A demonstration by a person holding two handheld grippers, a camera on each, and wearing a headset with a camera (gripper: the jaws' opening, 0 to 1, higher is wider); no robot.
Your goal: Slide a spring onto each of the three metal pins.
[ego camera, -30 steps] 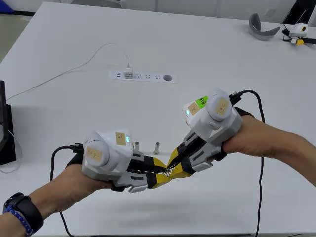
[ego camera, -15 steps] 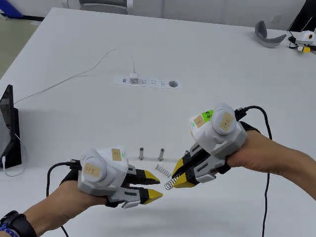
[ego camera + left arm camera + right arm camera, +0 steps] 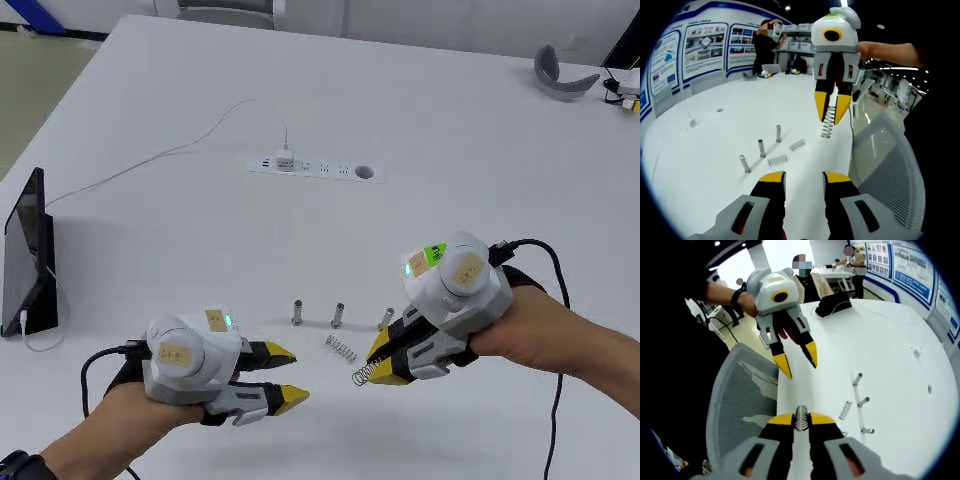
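Right gripper (image 3: 375, 365) is now clamped alone on the small coiled metal spring (image 3: 358, 377), left gripper (image 3: 295, 375) backed off open, so the handoff looks done and the three short metal pins (image 3: 337, 315) get loaded next.

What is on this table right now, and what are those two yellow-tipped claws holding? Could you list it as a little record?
Left gripper: open, empty
Right gripper: shut on a spring
Pins: three, upright in a row, all bare
Loose springs: two, lying on the table near the pins
Table: white, also carries a power strip
Progress: no spring on a pin yet
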